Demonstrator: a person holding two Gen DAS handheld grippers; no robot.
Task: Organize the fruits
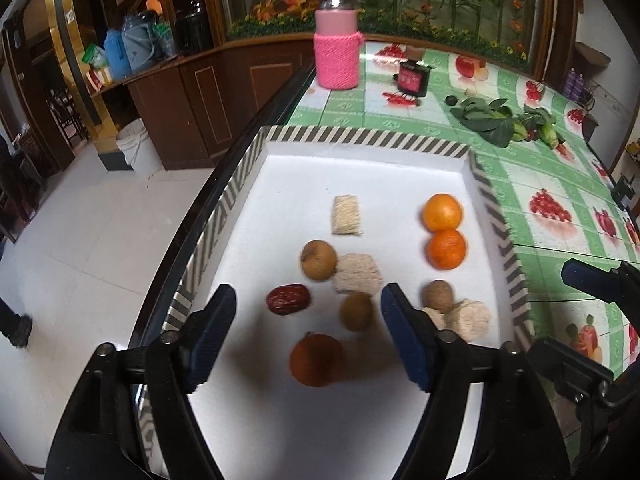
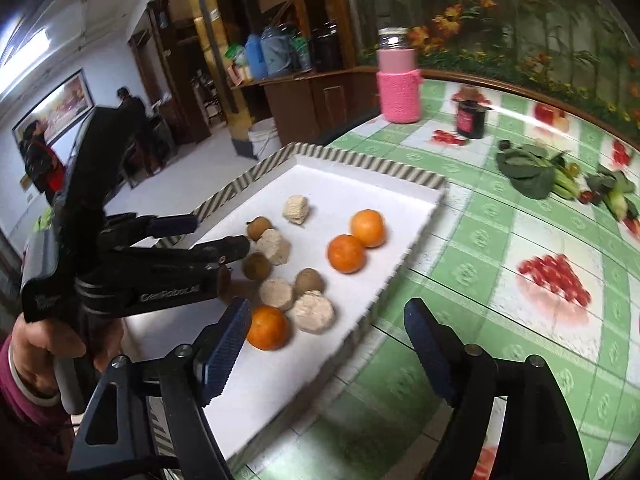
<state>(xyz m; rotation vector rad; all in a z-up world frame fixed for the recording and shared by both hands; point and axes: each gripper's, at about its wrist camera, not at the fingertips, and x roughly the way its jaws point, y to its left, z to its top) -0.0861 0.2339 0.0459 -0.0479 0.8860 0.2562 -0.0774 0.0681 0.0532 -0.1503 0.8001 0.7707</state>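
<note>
Two sets of tongs hang released over the desk [image 2: 520, 216], nothing in either.

Biggest first: the white tray [image 1: 360, 168] with its striped rim sits at the desk's near left corner and carries all the fruit.

The left tongs [image 1: 308, 312] stand wide above the tray's near end; the right tongs [image 2: 326, 320] straddle its right rim, one pad over the tray, one over the green cloth.

Three oranges: a touching pair [image 1: 444, 232] by the right rim, and a single one [image 2: 267, 328] at the near end, just beside the right tongs' left pad.

Smaller still, brown round fruits [image 1: 318, 260], a red date [image 1: 288, 299] and pale puffed cakes [image 1: 356, 274] lie jumbled mid-tray.

Best play, I'd say: take the lone orange from above, clear of the cake touching it, squeeze gently, and set it beside the pair.
</note>
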